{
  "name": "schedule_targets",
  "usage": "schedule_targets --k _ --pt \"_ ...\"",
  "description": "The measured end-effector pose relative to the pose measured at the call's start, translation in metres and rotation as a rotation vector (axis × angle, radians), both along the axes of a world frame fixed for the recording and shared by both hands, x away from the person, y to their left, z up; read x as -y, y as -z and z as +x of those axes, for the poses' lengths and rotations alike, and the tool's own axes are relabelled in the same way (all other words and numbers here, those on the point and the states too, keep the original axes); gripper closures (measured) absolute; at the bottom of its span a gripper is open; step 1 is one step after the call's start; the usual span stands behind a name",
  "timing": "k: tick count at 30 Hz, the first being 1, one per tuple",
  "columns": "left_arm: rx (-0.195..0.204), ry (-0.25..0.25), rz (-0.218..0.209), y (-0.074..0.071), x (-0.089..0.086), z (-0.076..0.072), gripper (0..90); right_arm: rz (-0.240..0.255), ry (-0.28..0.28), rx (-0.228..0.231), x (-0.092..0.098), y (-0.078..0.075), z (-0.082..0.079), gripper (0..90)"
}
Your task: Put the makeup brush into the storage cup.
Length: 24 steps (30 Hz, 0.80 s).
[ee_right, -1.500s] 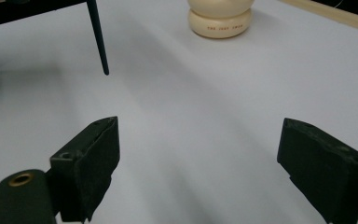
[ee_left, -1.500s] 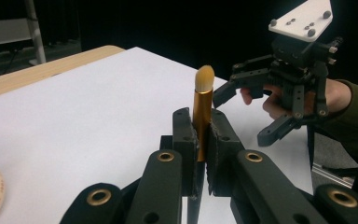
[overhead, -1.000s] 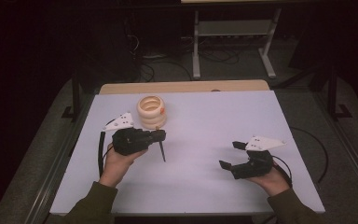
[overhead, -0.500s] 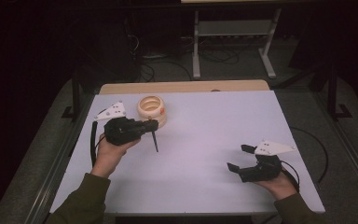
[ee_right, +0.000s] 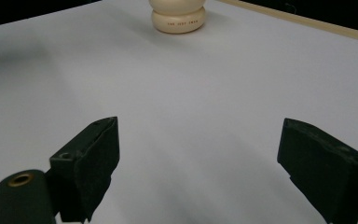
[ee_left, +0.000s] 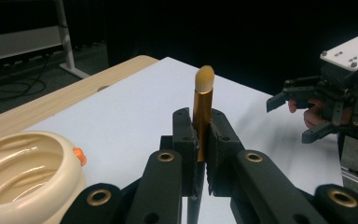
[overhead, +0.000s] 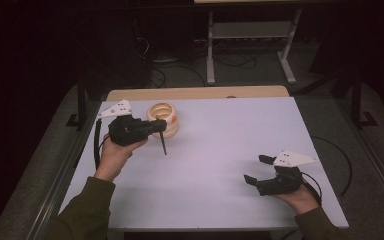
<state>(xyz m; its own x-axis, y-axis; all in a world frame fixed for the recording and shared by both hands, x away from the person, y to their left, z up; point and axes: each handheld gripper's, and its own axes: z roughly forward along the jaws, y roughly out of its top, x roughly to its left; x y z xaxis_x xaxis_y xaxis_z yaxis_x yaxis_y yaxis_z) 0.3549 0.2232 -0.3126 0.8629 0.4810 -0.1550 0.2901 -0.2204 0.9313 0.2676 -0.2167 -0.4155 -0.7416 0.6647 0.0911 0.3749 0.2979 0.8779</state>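
At the far left of the white surface (overhead: 230,150), the left claw (overhead: 159,126) is clamped on a slim brush (overhead: 163,142); in the left gripper view its gold ferrule and pale tip (ee_left: 203,100) stick up between the pressed pads, while the high view shows the dark handle hanging down and slightly askew, clear of the surface. Just beside and behind it stands a cream-coloured pot (overhead: 163,119) of stacked rounded rings, with a small orange spot (ee_left: 79,156) at its rim.

A fair way to the right, near the front edge, the right claw (overhead: 259,169) hovers low with its jaws spread wide and nothing between them.

The grip sits on the smooth metal ferrule, so the brush may well pivot or slide out if the hand tilts. Its dangling handle could also knock the light pot's rim and tip or shove it, since nothing steadies the pot and the right claw is well apart from it.

In the right gripper view a line of small dark lettering runs round the pot's base (ee_right: 179,21), too small to read.
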Motion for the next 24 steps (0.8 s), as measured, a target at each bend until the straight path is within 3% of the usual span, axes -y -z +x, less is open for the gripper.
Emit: schedule_targets --k 24 --pt "0.016 -0.015 -0.005 -0.024 -0.007 0.027 83.9 0.011 -0.001 0.006 0.001 -0.002 -0.001 12.3"
